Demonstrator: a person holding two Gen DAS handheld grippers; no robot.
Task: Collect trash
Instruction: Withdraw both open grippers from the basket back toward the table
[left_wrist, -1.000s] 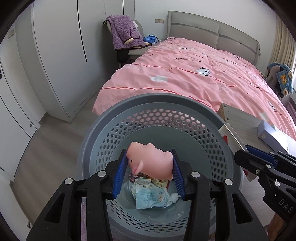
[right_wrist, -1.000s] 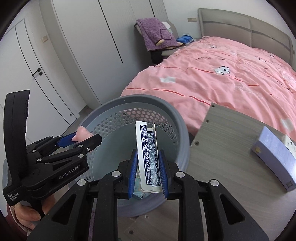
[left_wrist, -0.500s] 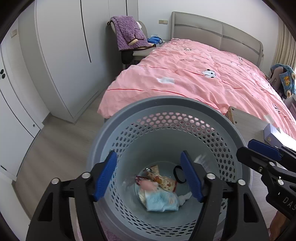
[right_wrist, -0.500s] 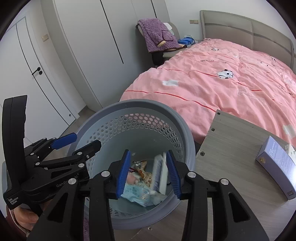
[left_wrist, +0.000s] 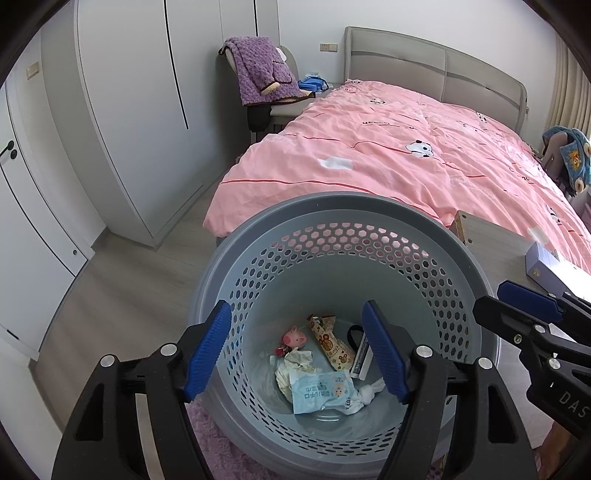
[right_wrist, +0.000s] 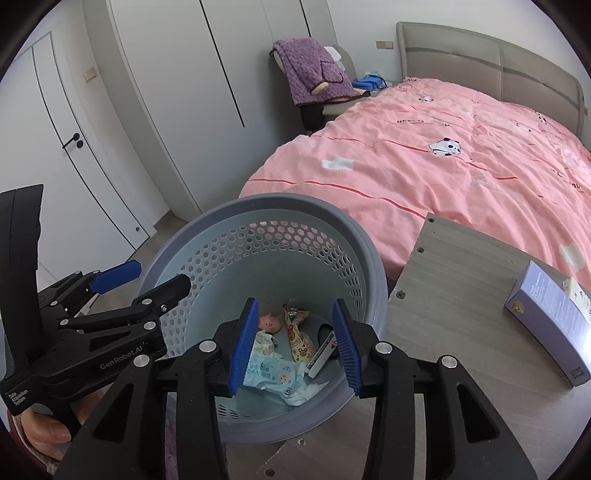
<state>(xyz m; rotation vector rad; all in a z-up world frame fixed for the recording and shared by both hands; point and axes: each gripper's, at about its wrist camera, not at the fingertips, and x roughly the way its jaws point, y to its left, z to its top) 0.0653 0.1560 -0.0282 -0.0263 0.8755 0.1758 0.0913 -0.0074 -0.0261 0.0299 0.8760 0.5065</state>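
A grey perforated bin (left_wrist: 332, 206) stands under both grippers. On its bottom lie a pink pig toy (left_wrist: 293, 338), a card box (left_wrist: 360, 363), a blue wipes packet (left_wrist: 321, 391), a snack wrapper (left_wrist: 328, 343) and crumpled tissue (left_wrist: 295, 363). My left gripper (left_wrist: 295, 310) hangs open over the bin with nothing between its blue pads. My right gripper (right_wrist: 295, 304) is open above the bin (right_wrist: 295, 201) too, and empty; the pig toy (right_wrist: 269, 322) and card box (right_wrist: 321, 356) lie below it. Each gripper shows at the edge of the other's view.
A wooden table (right_wrist: 454, 295) beside the bin carries a lilac box (right_wrist: 546, 321). Behind the bin stretches a bed with a pink cover (left_wrist: 424, 158). A chair with a purple robe (left_wrist: 258, 70) and white wardrobes (left_wrist: 129, 110) stand at the back left. A purple rug (left_wrist: 218, 443) lies under the bin.
The left gripper opened and the pink pig toy dropped into the bin. The right gripper opened and the card box fell in as well. Both hands stayed over the bin.
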